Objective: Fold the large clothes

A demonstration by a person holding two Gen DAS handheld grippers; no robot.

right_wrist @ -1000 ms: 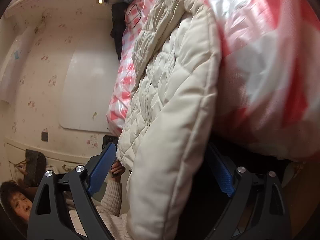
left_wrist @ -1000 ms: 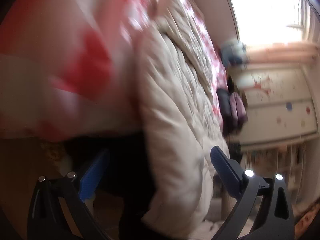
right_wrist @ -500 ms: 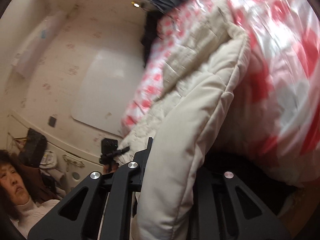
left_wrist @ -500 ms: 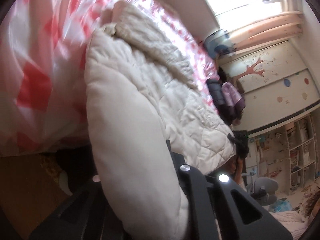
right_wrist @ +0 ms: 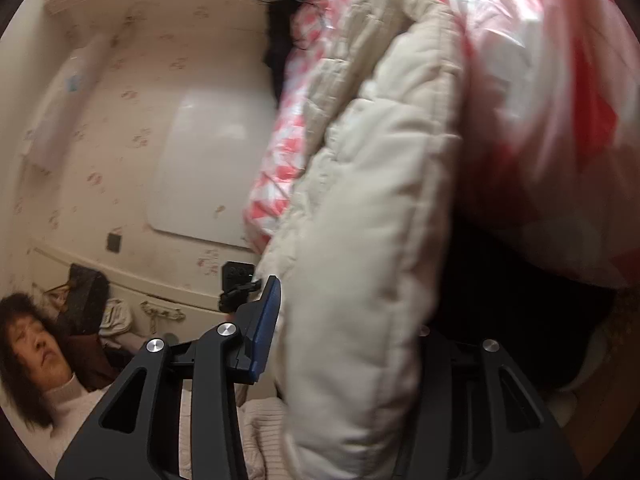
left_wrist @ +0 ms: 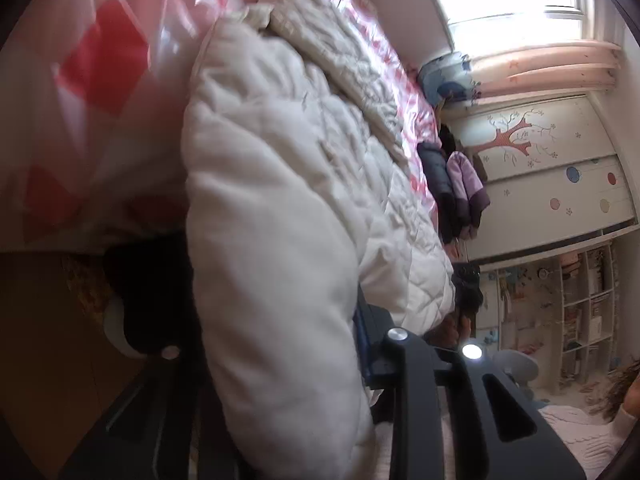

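Observation:
A cream quilted coat [left_wrist: 280, 160] lies on a bed covered with a red and white checked sheet [left_wrist: 100, 60], its padded hem hanging over the bed's edge. My left gripper [left_wrist: 268, 332] holds one end of that hem; the blue pad [left_wrist: 362, 344] presses the fabric and the other finger is hidden behind it. Its jaws are opening slightly with the hem still between them. In the right wrist view the coat [right_wrist: 380, 160] fills the middle. My right gripper [right_wrist: 348, 312] grips the hem's other end, blue pad [right_wrist: 264, 332] against the padding, jaws opening a little around it.
A person in a white sweater [right_wrist: 52, 384] sits low beside the bed. Dark jackets [left_wrist: 448, 184] hang past the coat, with a tree-painted wardrobe [left_wrist: 540, 148] and shelves [left_wrist: 584, 320] behind. Under the bed's edge there is a dark gap [left_wrist: 152, 292]. A papered wall [right_wrist: 120, 140] is at the left.
Both grippers stood open around the coat's hem a second ago and have closed on it. Both have since shifted sideways with the hem, which now bulges wider between the jaws.

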